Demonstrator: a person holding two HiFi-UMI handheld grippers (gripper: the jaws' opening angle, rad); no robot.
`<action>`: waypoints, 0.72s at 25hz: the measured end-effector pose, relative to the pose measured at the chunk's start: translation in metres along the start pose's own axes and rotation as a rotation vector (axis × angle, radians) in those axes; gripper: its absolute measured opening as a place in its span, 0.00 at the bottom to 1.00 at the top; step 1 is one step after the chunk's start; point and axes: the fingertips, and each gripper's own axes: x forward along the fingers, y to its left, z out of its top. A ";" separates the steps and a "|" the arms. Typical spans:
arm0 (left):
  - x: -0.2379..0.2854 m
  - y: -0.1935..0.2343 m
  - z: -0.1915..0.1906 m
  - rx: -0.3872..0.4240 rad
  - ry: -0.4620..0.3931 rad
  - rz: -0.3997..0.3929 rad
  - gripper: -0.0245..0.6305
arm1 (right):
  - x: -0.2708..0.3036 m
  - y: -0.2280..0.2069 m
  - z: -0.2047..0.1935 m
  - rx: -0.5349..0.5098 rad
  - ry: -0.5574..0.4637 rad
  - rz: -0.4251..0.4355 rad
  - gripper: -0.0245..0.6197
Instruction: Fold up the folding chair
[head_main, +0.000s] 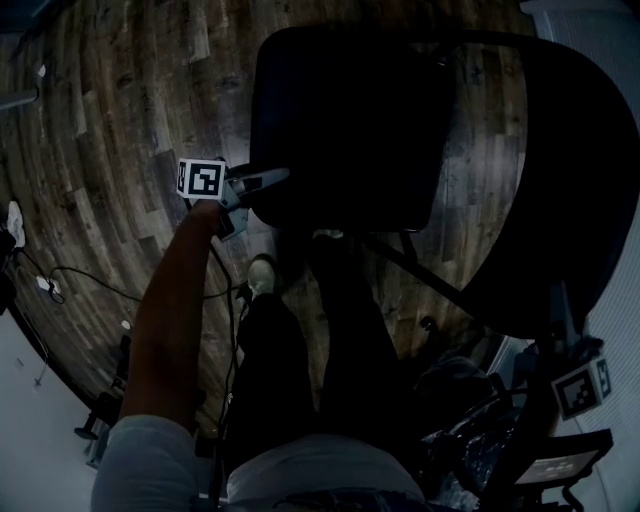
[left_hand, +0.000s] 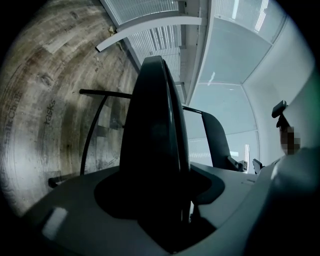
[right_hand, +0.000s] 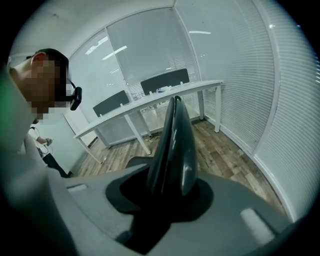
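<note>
The black folding chair (head_main: 380, 90) stands unfolded on the wood-plank floor (head_main: 110, 110), filling the frame's upper right. The left gripper (head_main: 272, 181) is clamped on the left edge of its black padded seat (head_main: 340, 150). The right gripper (head_main: 558, 318), lower right, is clamped on the curved black backrest (head_main: 570, 170). Folding likely means swinging the seat rightward toward the backrest.

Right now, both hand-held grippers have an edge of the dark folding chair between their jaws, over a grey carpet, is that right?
Not quite: the floor is wood planks, not grey carpet, as the head view shows. The left hand-held gripper and right hand-held gripper do each have an edge of the folding chair between their jaws.
</note>
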 end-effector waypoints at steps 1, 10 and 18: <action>0.001 -0.003 0.000 -0.002 -0.001 -0.004 0.45 | 0.000 0.002 0.001 0.000 0.000 0.008 0.20; 0.014 -0.042 0.000 -0.032 0.001 -0.032 0.35 | 0.003 0.018 0.013 -0.032 0.012 -0.009 0.18; 0.027 -0.108 0.004 -0.027 0.011 -0.010 0.31 | -0.016 0.039 0.042 -0.090 0.036 -0.046 0.18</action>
